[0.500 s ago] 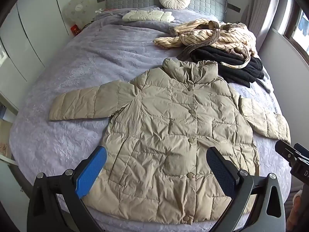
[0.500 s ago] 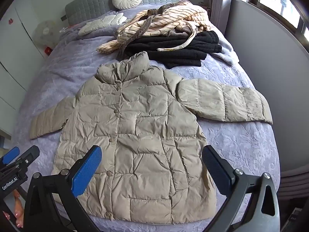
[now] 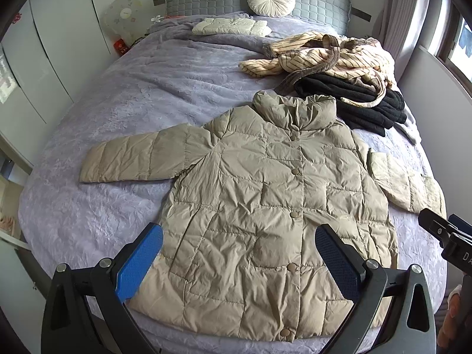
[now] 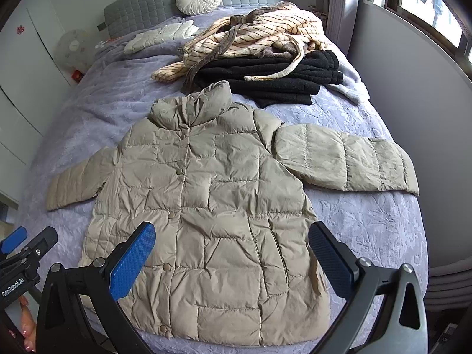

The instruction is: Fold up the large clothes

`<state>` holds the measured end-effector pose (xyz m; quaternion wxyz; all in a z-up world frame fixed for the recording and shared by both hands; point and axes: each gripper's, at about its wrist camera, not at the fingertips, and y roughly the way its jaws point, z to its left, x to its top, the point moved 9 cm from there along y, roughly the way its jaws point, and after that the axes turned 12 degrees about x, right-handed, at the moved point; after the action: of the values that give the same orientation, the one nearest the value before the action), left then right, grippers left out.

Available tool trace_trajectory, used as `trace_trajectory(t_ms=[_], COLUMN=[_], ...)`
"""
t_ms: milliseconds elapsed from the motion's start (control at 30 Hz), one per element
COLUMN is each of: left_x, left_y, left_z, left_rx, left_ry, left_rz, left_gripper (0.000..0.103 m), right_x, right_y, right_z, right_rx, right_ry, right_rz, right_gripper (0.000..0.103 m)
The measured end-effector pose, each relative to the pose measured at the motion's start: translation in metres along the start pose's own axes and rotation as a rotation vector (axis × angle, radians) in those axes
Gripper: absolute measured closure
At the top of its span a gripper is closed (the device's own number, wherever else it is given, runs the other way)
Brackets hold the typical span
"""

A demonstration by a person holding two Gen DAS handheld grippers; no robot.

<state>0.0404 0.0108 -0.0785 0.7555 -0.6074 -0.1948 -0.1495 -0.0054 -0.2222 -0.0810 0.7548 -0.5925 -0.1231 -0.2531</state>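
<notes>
A beige quilted puffer coat [image 3: 265,206] was spread flat, buttoned, near the lavender plush bedspread's [image 3: 118,112] foot edge; both the left gripper [image 3: 239,262] and the right gripper [image 4: 231,258] were held spread wide, empty.

One beige jacket [image 3: 265,206], two tools

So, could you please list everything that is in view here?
jacket: one, beige, flat and buttoned on the near bed, sleeves out
striped robe: one, cream, heaped far right
black garment: one, under the robe
white jacket: one, folded near the headboard
cushion: one, white, round, against the headboard
bed: one, lilac cover, grey headboard
fan: one, white, left of the bed
left gripper: open, above the hem
right gripper: open, above the hem
</notes>
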Motion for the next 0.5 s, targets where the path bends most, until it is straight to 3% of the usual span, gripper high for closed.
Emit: trace_trajectory(t_ms=[267, 300, 400, 500], left_x=[0.004, 0.004, -0.002, -0.002], left_y=[-0.007, -0.007, -0.004, -0.005], left_z=[0.000, 0.000, -0.008, -0.007], left_rx=[0.038, 0.035, -0.073, -0.039], left_ry=[0.000, -0.003, -0.043, -0.030], left_rz=[-0.015, -0.012, 0.051, 0.039], left_gripper=[0.000, 0.000, 0.000, 0.000], right_x=[0.000, -0.001, -0.004, -0.005], right_y=[0.001, 0.001, -0.001, -0.001], right_z=[-0.005, -0.006, -0.009, -0.010], right_rx=[-0.009, -0.009, -0.002, -0.003], right_ry=[-0.008, -0.005, 0.009, 0.015], right_rz=[0.019, 0.020, 0.024, 0.023], right_gripper=[0.000, 0.000, 0.000, 0.000])
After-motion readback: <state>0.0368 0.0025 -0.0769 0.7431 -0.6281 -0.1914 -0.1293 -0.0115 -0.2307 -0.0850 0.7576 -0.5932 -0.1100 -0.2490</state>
